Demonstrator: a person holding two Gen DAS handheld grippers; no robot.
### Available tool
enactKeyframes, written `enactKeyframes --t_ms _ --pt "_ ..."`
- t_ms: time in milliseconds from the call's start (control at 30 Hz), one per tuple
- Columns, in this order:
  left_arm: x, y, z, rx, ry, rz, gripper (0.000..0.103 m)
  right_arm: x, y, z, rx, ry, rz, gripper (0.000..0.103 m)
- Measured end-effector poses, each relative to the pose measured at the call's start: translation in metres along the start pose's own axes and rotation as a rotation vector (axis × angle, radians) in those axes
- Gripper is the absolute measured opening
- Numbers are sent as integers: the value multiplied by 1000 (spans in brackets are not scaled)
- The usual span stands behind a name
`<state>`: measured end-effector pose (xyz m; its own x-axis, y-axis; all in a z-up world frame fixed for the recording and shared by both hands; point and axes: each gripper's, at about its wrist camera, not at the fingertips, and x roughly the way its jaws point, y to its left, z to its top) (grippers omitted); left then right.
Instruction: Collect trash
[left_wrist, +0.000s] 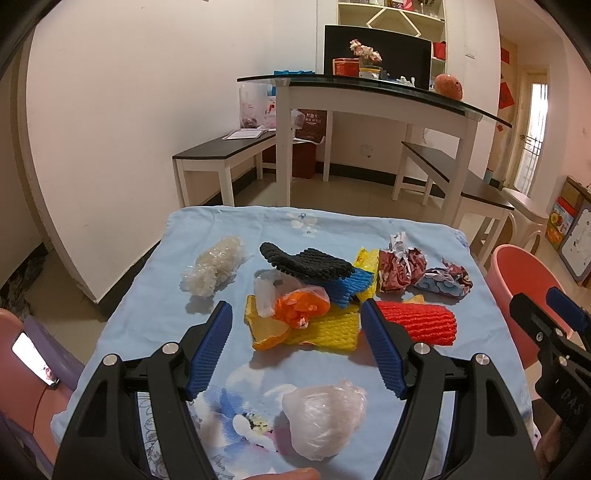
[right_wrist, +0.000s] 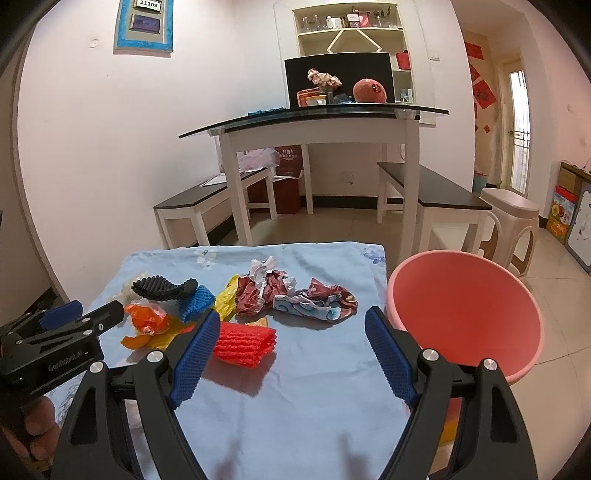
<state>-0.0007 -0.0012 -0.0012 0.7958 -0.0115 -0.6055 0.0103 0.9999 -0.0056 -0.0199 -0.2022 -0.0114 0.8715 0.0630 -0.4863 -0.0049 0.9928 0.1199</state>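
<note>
Pale-blue flowered cloth (left_wrist: 155, 295) covers the bench, with a pink basin (right_wrist: 465, 314) just beyond the right gripper's (right_wrist: 291, 328) outer finger. Both grippers stand spread, grasping nothing. Ahead of the left gripper's (left_wrist: 297, 319) fingers lies a heap: yellow net (left_wrist: 332, 328), black net (left_wrist: 314, 262), orange bag (left_wrist: 303, 306). The red net (right_wrist: 245, 341) touches the right gripper's inner finger; crumpled paper (right_wrist: 317, 301) lies farther ahead.
</note>
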Motion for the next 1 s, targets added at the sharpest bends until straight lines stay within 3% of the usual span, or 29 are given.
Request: enactKeyframes --t_ms 1000 --pt "-1 -4 -1 11 -2 -12 72 4 -7 2 21 12 -44 80"
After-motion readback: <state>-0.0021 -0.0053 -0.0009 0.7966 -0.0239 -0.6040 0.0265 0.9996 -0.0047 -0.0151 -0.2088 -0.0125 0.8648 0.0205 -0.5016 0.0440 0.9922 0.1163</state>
